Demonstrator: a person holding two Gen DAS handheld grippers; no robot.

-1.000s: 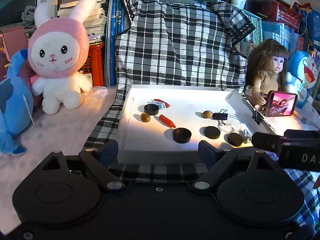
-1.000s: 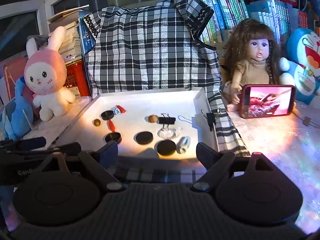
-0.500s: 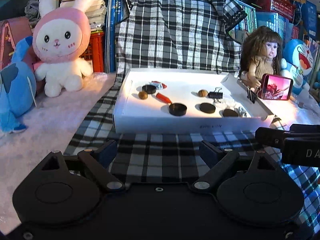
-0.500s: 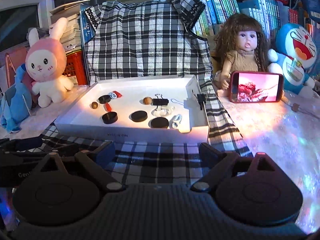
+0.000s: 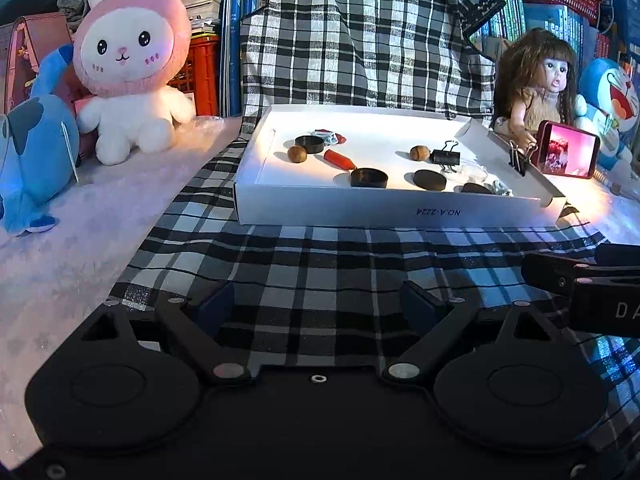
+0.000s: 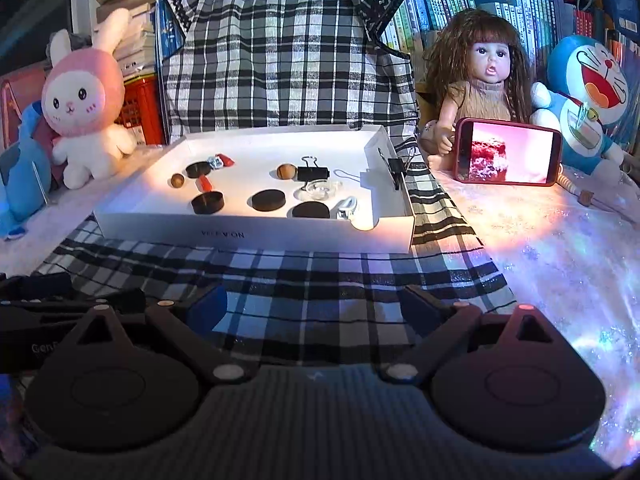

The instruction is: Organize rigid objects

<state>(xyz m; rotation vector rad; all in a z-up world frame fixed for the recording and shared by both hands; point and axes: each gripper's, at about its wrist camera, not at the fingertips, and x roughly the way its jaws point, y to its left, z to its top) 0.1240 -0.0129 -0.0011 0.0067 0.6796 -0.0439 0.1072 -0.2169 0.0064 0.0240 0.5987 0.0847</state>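
Left gripper [image 5: 316,306], right gripper [image 6: 314,304]: both spread wide, empty, over plaid cloth [image 5: 320,264] short of white tray [image 5: 360,205]. Nuts [image 5: 297,154], black discs [image 5: 429,179], binder clip [image 5: 445,156] scattered inside tray. Risks: fingers catching near tray wall on approach, round nuts rolling out of pinch.

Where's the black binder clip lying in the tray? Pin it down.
In both views, the black binder clip lies right of centre in the white tray, touching the right-hand nut.
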